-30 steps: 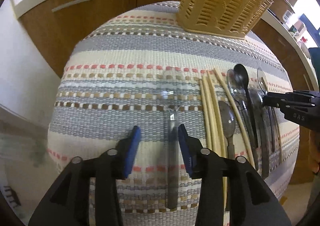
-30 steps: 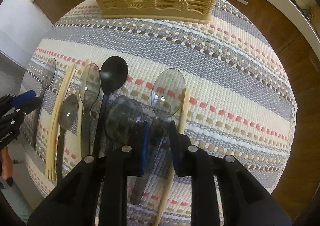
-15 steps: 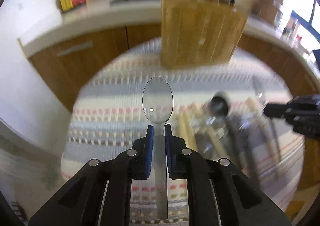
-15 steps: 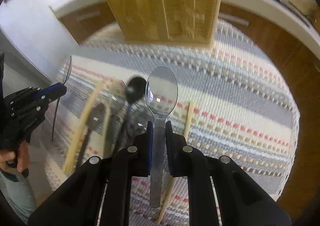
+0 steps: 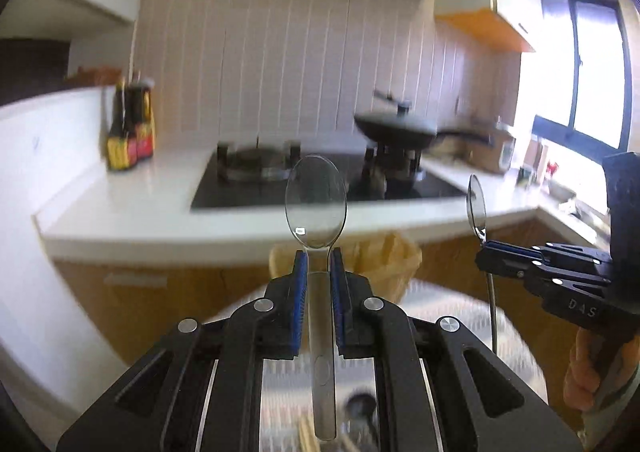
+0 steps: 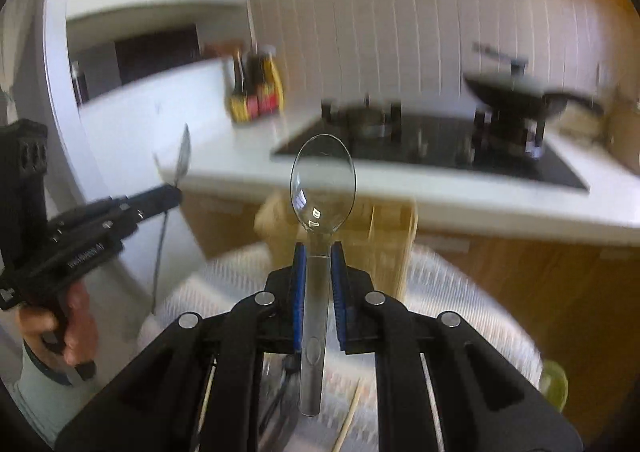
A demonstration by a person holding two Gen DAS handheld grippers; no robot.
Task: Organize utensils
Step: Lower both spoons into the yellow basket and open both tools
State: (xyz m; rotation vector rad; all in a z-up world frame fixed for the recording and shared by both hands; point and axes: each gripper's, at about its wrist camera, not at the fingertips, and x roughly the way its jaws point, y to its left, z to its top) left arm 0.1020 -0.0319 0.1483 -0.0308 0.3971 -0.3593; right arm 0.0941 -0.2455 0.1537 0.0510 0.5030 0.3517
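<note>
My left gripper is shut on a clear plastic spoon, held upright with its bowl up, above the striped cloth. My right gripper is shut on a second clear spoon, also bowl up. Each gripper shows in the other's view: the right one at the right edge, the left one at the left edge. The yellow slatted basket stands behind the spoons, blurred; it also shows in the right wrist view. Other utensils lie on the cloth below, mostly hidden.
A white counter with a black hob, a wok and sauce bottles runs behind the table. Wooden cabinet fronts stand below it. A loose chopstick lies on the cloth.
Both grippers closed on clear spoons lying on the cloth and lifted them, tilting up until the views face the kitchen counter and the cloth drops low in frame.
</note>
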